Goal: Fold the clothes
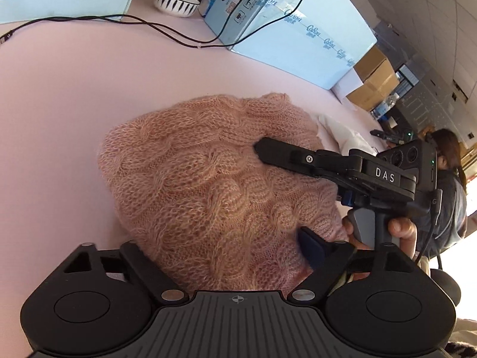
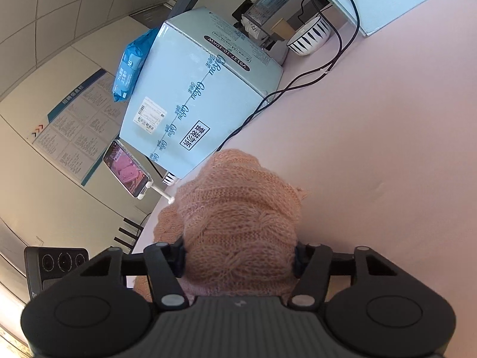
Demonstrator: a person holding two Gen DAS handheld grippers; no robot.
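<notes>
A pink cable-knit sweater (image 1: 208,185) lies bunched on the pink table (image 1: 59,104). My left gripper (image 1: 220,253) is at its near edge with the knit bulging between the jaws; only the right finger pad (image 1: 310,246) shows, the left is hidden under the fabric. My right gripper (image 1: 262,149) reaches in from the right and rests on the sweater's top. In the right wrist view the right gripper (image 2: 238,261) has both pads pressed against a thick fold of the sweater (image 2: 238,208), lifted off the table (image 2: 387,149).
Light blue cartons (image 1: 298,29) (image 2: 193,95) stand at the back of the table, with a striped bowl (image 1: 176,1) and black cables (image 1: 149,25) beside them. A phone on a stand (image 2: 126,168) stands at the table edge. A person (image 1: 447,179) sits beyond.
</notes>
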